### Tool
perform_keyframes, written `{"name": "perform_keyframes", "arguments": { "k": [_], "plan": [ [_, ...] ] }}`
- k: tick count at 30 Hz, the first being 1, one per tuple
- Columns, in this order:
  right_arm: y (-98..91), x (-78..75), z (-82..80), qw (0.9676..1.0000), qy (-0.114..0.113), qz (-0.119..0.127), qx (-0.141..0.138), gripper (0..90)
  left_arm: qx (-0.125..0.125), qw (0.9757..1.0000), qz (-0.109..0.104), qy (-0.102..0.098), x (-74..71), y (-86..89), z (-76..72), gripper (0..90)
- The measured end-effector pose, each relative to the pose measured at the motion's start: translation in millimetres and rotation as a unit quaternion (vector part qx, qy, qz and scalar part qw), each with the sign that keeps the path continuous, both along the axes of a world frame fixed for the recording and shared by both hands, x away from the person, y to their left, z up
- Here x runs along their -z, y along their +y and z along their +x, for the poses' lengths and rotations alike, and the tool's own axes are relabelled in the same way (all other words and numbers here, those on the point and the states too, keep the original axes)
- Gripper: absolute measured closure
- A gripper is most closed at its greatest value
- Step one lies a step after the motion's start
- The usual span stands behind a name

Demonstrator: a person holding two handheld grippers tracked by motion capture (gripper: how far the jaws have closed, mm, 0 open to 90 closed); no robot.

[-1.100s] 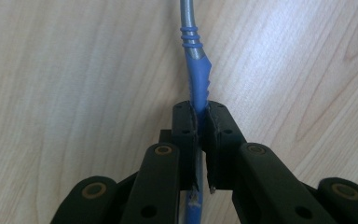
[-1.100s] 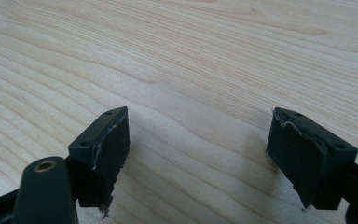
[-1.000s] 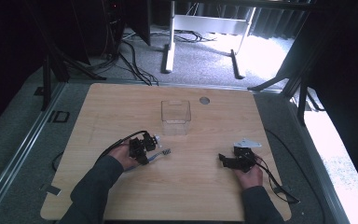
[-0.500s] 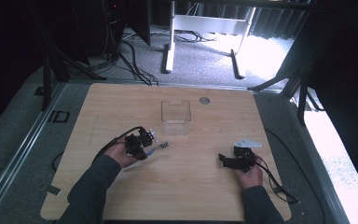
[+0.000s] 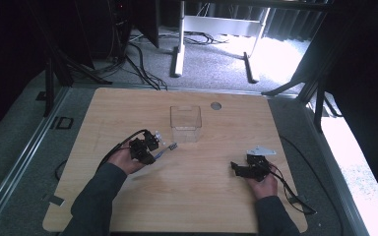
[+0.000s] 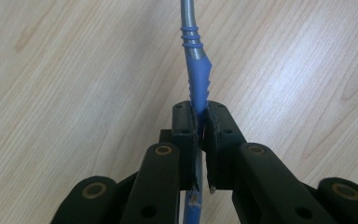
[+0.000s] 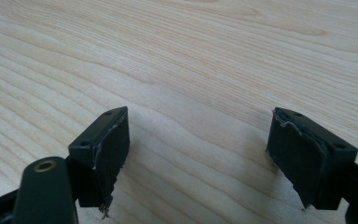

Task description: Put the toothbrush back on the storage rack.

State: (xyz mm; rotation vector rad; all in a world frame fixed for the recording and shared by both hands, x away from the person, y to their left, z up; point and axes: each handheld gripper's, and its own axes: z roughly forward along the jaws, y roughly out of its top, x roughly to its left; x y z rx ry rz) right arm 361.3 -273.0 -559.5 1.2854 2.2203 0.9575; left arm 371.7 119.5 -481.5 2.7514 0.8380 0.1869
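My left gripper (image 5: 152,148) (image 6: 200,122) is shut on the blue handle of a slim metal utensil (image 6: 193,51) above the left-centre of the wooden table (image 5: 128,108). The utensil (image 5: 167,148) sticks out to the right of the jaws, with its grey end pointing toward a clear plastic box (image 5: 185,123). The handle's lower end is hidden between the jaws. My right gripper (image 5: 234,167) (image 7: 200,154) rests low over the table at the right, open, with bare wood between its pads.
The clear box stands empty near the table's far middle, just beyond the utensil's tip. A round grey grommet (image 5: 216,105) sits to its right. Cables trail from both grippers toward the table's near edges. Metal frame legs (image 5: 177,54) stand on the floor beyond.
My left gripper has drifted slightly left and toward the far side, carrying the utensil with it. The right gripper has stayed put.
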Motion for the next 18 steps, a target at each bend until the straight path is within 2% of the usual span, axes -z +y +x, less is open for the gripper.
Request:
{"name": "perform_keyframes", "arguments": {
  "k": [12,18],
  "plan": [
    [0.1,0.0,0.0,1.0,0.0,0.0,0.0,20.7,-0.015,0.9994,-0.024,-0.018,-8.7,0.6,-0.7,83.6],
    [0.2,0.0,-0.1,1.0,0.0,0.001,0.001,20.7,-0.025,0.9982,-0.04,-0.038,-15.3,2.9,-2.6,83.6]
  ]
}}
